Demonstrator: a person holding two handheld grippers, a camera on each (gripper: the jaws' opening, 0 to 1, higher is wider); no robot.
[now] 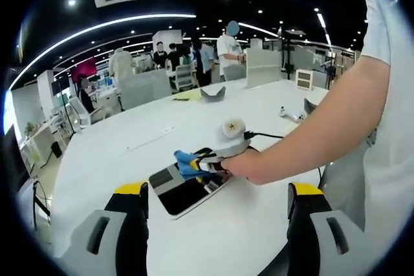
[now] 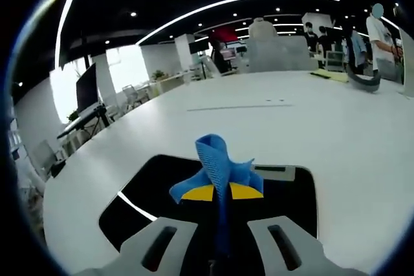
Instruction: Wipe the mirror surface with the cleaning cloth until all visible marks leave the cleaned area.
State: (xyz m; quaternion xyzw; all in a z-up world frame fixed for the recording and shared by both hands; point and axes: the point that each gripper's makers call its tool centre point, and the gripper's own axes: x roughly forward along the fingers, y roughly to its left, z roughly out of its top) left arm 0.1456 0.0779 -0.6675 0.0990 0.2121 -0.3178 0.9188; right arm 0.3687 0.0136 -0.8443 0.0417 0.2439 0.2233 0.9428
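Your right gripper (image 2: 220, 192) pinches the blue cloth (image 2: 217, 163) onto the mirror (image 2: 162, 179) to wipe — left gripper (image 1: 217, 198) waits wide open.

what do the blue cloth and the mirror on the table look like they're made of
Blue cloth: looks like a soft woven or knit textile, matte; a fine ribbed weave shows and it folds limply where the right gripper pinches it.
Mirror: looks like glass, glossy and dark; it reflects a bright ceiling light strip. The pale frame's material can't be told.
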